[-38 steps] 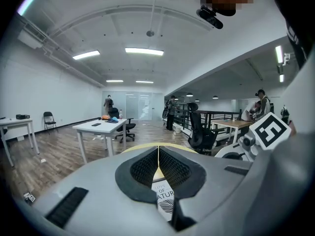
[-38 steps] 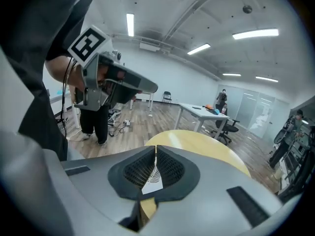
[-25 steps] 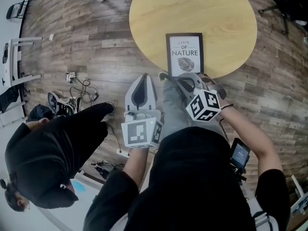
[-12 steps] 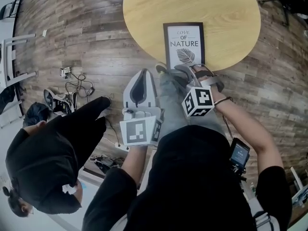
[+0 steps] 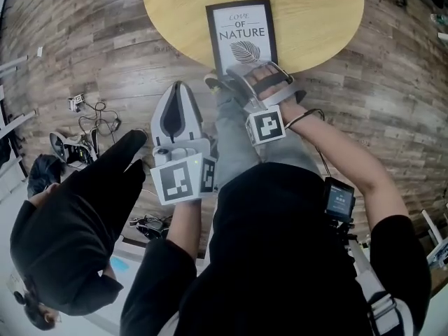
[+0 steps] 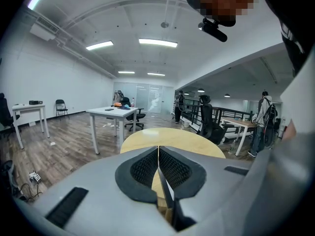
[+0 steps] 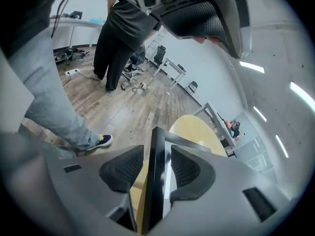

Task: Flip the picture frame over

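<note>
The black picture frame (image 5: 241, 33) lies face up near the front edge of the round wooden table (image 5: 315, 12), its print reading "LOVE OF NATURE". My right gripper (image 5: 239, 73) reaches its near edge. In the right gripper view the frame's edge (image 7: 158, 136) stands between the jaws of the right gripper (image 7: 156, 163). Those jaws have just been opening and the pads do not press on it. My left gripper (image 5: 178, 87) hangs off the table's left front over the floor. The left gripper view shows this left gripper (image 6: 158, 154) shut, pads together on nothing.
A person in black (image 5: 70, 215) stands close at my left, an arm stretched toward the left gripper. Cables and small gear (image 5: 87, 103) lie on the wooden floor. A white table with chairs (image 6: 110, 113) stands farther back in the room.
My right gripper has rolled and gone down and forward onto the frame's near edge, and its jaws now straddle that edge. The left gripper has sunk slightly. The frame has not moved on the table.
</note>
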Action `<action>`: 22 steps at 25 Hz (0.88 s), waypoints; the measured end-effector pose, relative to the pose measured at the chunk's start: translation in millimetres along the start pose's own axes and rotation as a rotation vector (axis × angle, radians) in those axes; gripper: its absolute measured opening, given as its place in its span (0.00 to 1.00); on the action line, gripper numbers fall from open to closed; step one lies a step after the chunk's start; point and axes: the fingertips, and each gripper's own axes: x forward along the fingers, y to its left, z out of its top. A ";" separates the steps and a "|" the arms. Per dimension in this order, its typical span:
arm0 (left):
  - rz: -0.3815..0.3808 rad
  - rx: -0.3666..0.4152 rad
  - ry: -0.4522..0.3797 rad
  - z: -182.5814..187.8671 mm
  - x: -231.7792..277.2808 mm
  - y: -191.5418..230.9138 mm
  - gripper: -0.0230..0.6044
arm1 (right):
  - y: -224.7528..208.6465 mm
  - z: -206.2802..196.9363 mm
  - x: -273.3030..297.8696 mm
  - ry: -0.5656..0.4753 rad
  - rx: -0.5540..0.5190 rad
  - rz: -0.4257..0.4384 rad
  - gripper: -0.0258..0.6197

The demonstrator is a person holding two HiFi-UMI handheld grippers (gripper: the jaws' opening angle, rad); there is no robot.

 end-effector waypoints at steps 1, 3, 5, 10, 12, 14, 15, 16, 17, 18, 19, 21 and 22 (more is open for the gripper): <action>0.001 -0.003 0.001 -1.0 -0.5 -1.1 0.08 | 0.6 -0.2 -0.4 0.000 -0.020 -0.014 0.29; 0.000 -0.002 0.002 -2.5 -0.1 -2.9 0.08 | 0.9 -0.4 0.2 -0.001 -0.058 -0.042 0.29; 0.003 0.000 0.004 -3.6 0.7 -4.2 0.08 | -0.5 -1.3 1.0 -0.004 -0.093 -0.077 0.29; 0.011 -0.004 0.004 -3.3 1.9 -6.4 0.08 | -4.1 1.4 -0.9 -0.025 -0.104 -0.086 0.23; 0.011 -0.006 0.005 -4.2 2.6 -7.8 0.08 | -7.1 4.1 -5.2 -0.035 -0.086 -0.084 0.22; 0.012 -0.005 0.005 -4.4 2.3 -8.4 0.08 | -12.7 8.5 -11.6 -0.048 -0.058 -0.084 0.22; 0.014 -0.004 0.005 -3.5 2.2 -7.7 0.08 | -17.0 11.8 -14.8 -0.059 -0.044 -0.086 0.21; 0.016 -0.005 0.003 -1.5 2.4 -6.4 0.08 | -22.8 15.1 -18.0 -0.069 -0.034 -0.090 0.20; 0.018 -0.006 -0.001 1.4 3.0 -4.6 0.08 | -30.3 18.0 -21.2 -0.078 -0.022 -0.094 0.19; 0.021 -0.007 -0.006 5.1 3.3 -2.6 0.08 | -38.7 20.9 -24.4 -0.087 -0.004 -0.095 0.19; 0.025 -0.007 -0.013 8.7 2.9 -0.6 0.08 | -46.8 23.9 -28.1 -0.097 0.024 -0.092 0.19; 0.031 -0.004 -0.029 13.3 -0.6 1.8 0.08 | -60.9 30.4 -38.0 -0.123 0.103 -0.082 0.19; 0.033 -0.003 -0.036 14.4 -2.8 2.6 0.08 | -67.8 33.5 -43.7 -0.139 0.151 -0.078 0.19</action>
